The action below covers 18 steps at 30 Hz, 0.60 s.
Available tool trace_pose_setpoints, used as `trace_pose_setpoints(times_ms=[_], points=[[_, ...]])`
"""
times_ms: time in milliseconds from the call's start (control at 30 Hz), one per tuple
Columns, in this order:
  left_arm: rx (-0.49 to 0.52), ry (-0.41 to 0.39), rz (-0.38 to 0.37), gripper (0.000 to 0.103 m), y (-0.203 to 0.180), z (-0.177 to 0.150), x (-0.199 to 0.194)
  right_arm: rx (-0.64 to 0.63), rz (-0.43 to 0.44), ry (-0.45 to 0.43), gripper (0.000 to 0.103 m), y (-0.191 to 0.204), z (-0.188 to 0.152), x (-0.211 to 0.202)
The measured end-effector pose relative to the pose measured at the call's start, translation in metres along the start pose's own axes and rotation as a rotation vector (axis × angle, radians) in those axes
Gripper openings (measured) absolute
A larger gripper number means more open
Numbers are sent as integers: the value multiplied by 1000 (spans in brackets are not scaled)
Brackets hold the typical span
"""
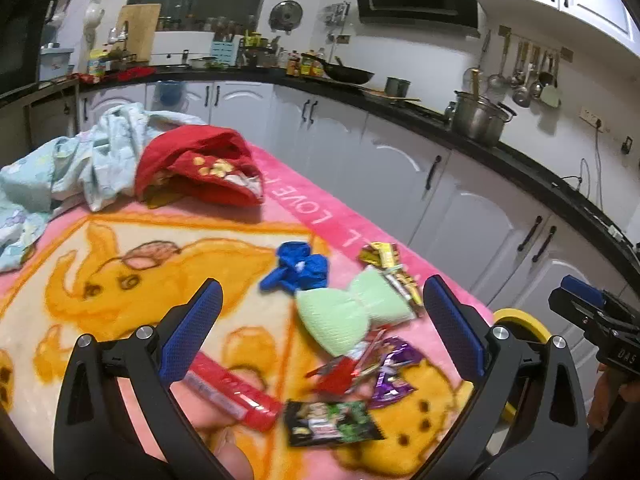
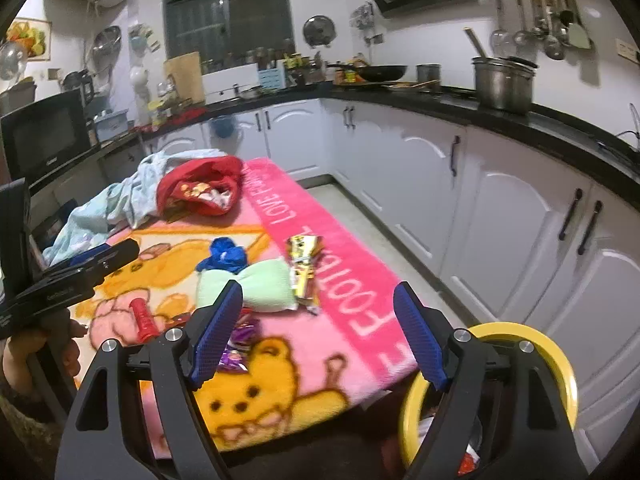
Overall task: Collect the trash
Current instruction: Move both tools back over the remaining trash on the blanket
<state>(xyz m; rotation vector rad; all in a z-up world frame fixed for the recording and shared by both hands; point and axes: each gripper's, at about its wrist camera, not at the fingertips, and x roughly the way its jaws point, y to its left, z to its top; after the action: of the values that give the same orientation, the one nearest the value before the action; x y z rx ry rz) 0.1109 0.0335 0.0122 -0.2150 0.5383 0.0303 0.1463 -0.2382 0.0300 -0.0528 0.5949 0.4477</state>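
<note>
Trash lies on a pink bear-print blanket point(image 1: 120, 280): a blue crumpled piece point(image 1: 298, 268), a pale green pouch point(image 1: 352, 312), a yellow wrapper point(image 1: 380, 254), red point(image 1: 340, 372) and purple point(image 1: 394, 372) wrappers, a black-green packet point(image 1: 332, 422) and a red tube point(image 1: 236, 390). My left gripper point(image 1: 323, 284) hovers open above this pile, holding nothing. My right gripper point(image 2: 320, 288) is open too, over the blanket's near right corner, with the green pouch point(image 2: 260, 284) and yellow wrapper point(image 2: 304, 264) ahead of it. A yellow-rimmed bin point(image 2: 560, 360) stands just off the blanket's edge, under the right finger.
A red cloth point(image 1: 200, 168) and a light blue cloth point(image 1: 80, 168) are heaped at the blanket's far end. White cabinets point(image 2: 500, 208) under a black counter with a steel pot point(image 2: 504, 84) run along the right, across a floor strip. A hand point(image 2: 24, 360) holds the left gripper point(image 2: 132, 248).
</note>
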Motion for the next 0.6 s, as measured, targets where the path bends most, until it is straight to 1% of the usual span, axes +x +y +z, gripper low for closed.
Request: trace_pose_setpoints(times_ms=[267, 367, 533, 600], points=[[-44, 18, 64, 92, 35, -8, -4, -53, 49, 37, 75, 35, -3, 29], [-65, 40, 79, 92, 47, -11, -2, -68, 71, 52, 75, 46, -5, 41], [-87, 69, 108, 92, 63, -19, 2, -95, 70, 84, 75, 57, -12, 60], [-103, 83, 109, 92, 69, -22, 5, -99, 67, 99, 75, 59, -16, 67]])
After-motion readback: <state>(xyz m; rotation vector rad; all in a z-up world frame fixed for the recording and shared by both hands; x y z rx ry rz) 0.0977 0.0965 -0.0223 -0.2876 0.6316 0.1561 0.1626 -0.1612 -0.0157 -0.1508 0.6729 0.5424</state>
